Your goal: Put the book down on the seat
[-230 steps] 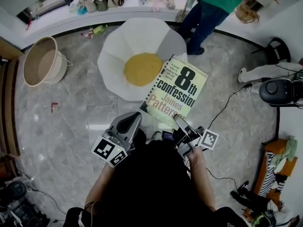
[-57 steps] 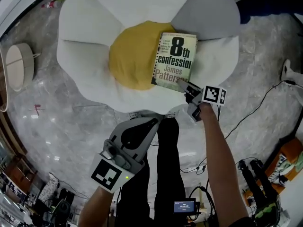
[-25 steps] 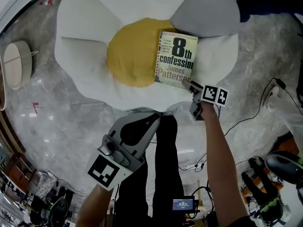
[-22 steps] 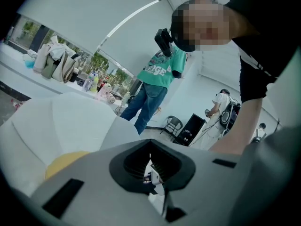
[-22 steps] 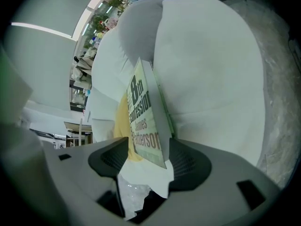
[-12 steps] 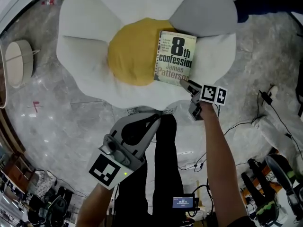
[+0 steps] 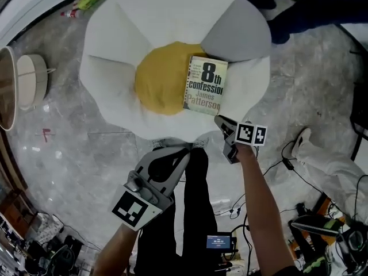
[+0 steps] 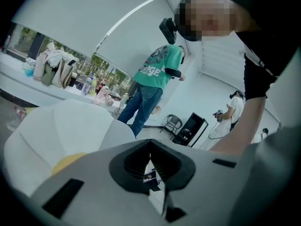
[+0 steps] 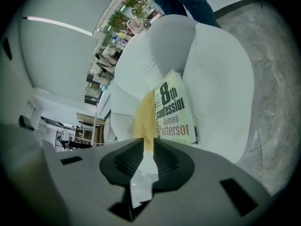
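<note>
The book (image 7: pixel 205 86), a spiral-bound paperback with a pale cover, lies flat on the flower-shaped seat (image 7: pixel 115 50), half on its yellow centre (image 7: pixel 161 79) and half on a white petal. My right gripper (image 7: pixel 219 121) hovers just off the book's near corner, apart from it. In the right gripper view the book (image 9: pixel 175 111) lies beyond my right gripper (image 9: pixel 148 142), whose jaws stand open by a narrow gap with nothing between them. My left gripper (image 7: pixel 181 152) stays low by my legs; in the left gripper view my left gripper (image 8: pixel 150 145) is shut and empty.
A round wicker basket (image 7: pixel 6 85) and a small round stool (image 7: pixel 31 79) stand on the marble floor at the left. Cables (image 7: pixel 284 160) trail at the right. A person's blue-trousered legs (image 7: pixel 310 10) stand behind the seat; another leg and shoe (image 7: pixel 322 163) are at the right.
The right gripper has let go of the book and drawn back toward me, its jaws narrower than before. The book now rests on the seat. The left gripper has barely moved.
</note>
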